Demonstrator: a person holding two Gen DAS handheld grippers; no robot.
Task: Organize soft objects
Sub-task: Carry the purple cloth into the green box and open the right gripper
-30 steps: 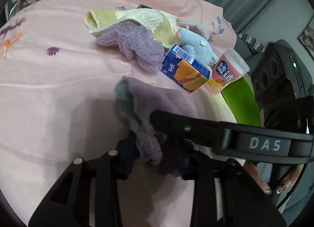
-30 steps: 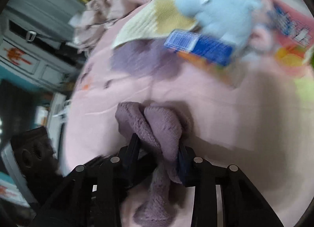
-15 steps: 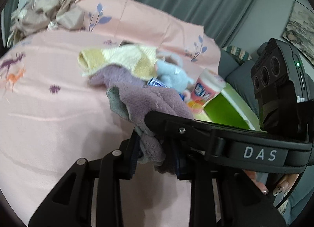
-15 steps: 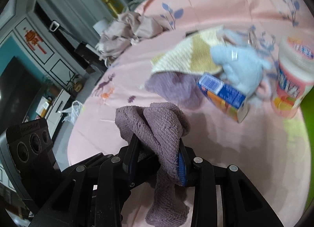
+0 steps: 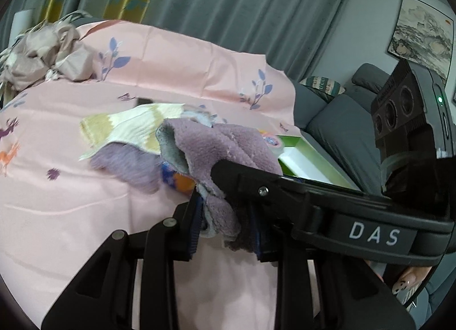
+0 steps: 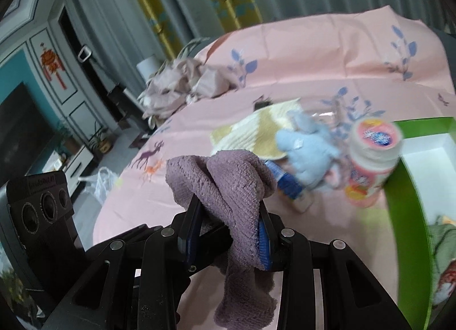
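Towel clamped in both grippers, lifted off the bed.
Left gripper and right gripper pinch opposite ends; green box lies right, nearer the right.

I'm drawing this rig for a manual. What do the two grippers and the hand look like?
Both grippers, left and right, are matte black plastic linkages with silver pivot pins and blue finger pads. The right one carries white "DAS" lettering and a black camera block with three lenses and a green light. The hand has pale painted nails with small dark marks.
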